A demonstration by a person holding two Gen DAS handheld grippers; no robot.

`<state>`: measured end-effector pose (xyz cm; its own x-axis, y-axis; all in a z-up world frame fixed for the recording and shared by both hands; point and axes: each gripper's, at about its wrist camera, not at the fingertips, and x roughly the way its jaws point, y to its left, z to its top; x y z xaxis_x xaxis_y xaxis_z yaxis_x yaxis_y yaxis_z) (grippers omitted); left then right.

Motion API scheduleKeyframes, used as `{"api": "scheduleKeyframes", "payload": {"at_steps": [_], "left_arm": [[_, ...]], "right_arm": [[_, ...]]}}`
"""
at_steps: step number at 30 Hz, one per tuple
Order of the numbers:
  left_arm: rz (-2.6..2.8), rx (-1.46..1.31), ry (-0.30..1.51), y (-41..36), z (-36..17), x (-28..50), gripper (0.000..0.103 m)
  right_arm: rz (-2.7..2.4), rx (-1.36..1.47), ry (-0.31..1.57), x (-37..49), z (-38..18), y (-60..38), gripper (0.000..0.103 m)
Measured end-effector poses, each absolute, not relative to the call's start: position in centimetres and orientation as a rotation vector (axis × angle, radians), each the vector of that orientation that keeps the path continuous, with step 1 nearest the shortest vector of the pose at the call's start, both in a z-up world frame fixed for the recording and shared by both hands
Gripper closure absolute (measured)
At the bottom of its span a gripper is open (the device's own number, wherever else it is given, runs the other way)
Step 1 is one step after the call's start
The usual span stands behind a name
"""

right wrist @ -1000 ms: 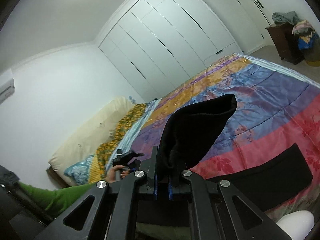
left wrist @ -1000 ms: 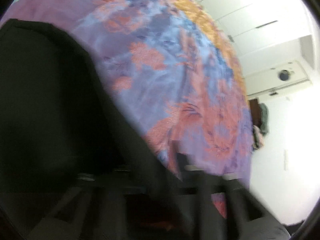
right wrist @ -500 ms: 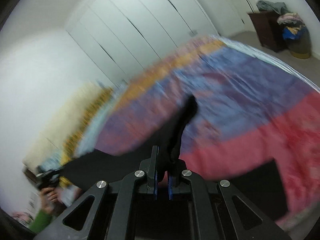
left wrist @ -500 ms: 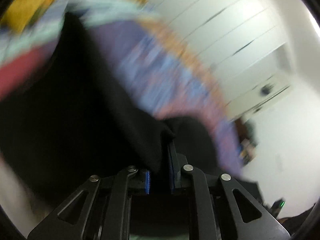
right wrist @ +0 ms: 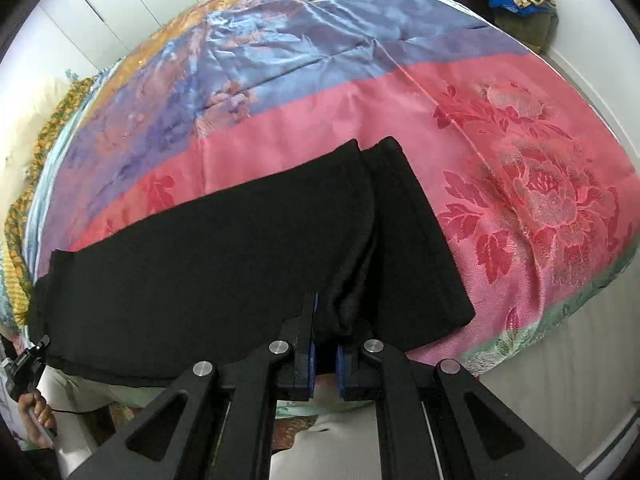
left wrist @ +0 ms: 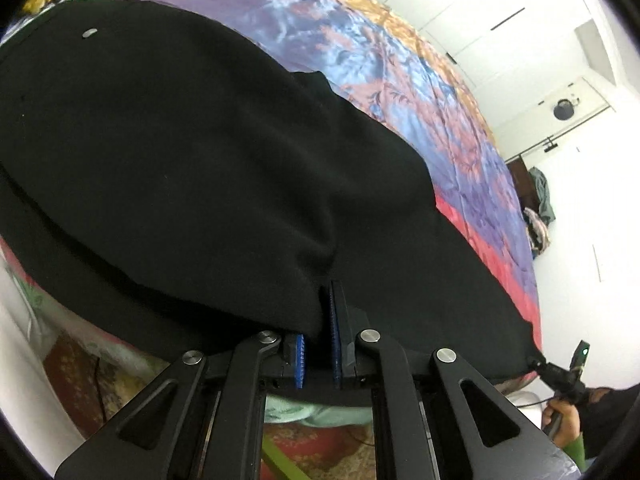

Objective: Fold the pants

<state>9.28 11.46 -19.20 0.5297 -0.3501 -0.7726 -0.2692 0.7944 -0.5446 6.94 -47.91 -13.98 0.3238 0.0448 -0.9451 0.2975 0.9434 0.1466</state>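
Note:
The black pants [left wrist: 180, 160] lie spread along the near side of the bed, folded lengthwise, with one leg end offset past the other [right wrist: 400, 220]. My left gripper [left wrist: 324, 312] is shut on a bunched fold of the pants at their near edge; cloth covers its left finger. At the other end my right gripper [right wrist: 330, 316] is shut on a pinch of the pants near the leg ends. A hand holds each gripper as seen from the other: the right gripper [left wrist: 560, 376] at the cloth's far corner, the left gripper [right wrist: 24, 364] at lower left.
A glossy bedspread [right wrist: 320, 40] in pink, blue, purple and orange bands covers the bed. A pillow [right wrist: 24, 120] lies at the head. A dark dresser with piled clothes [right wrist: 520, 0] stands by the far wall, beside white wardrobe doors [left wrist: 500, 20]. A patterned rug [left wrist: 320, 452] lies below the bed edge.
Both grippers came down toward the bed with the pants still gripped. The cloth that hung lifted from the right gripper now lies flat on the bedspread. The right view tipped downward.

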Motion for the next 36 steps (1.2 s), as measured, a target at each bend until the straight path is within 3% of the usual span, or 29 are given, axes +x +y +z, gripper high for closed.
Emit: {"api": "scheduleKeyframes", "payload": {"at_steps": [30, 36], "left_arm": [[-0.059, -0.438, 1.112, 7.0, -19.4, 8.5, 0.1], [-0.041, -0.398, 1.142, 6.1, -19.8, 9.3, 0.092]], "right_arm": [[-0.337, 0.373, 1.211, 6.0, -14.0, -49.6, 0.095], [-0.334, 0.367, 1.229, 6.2, -14.3, -49.5, 0.095]]}}
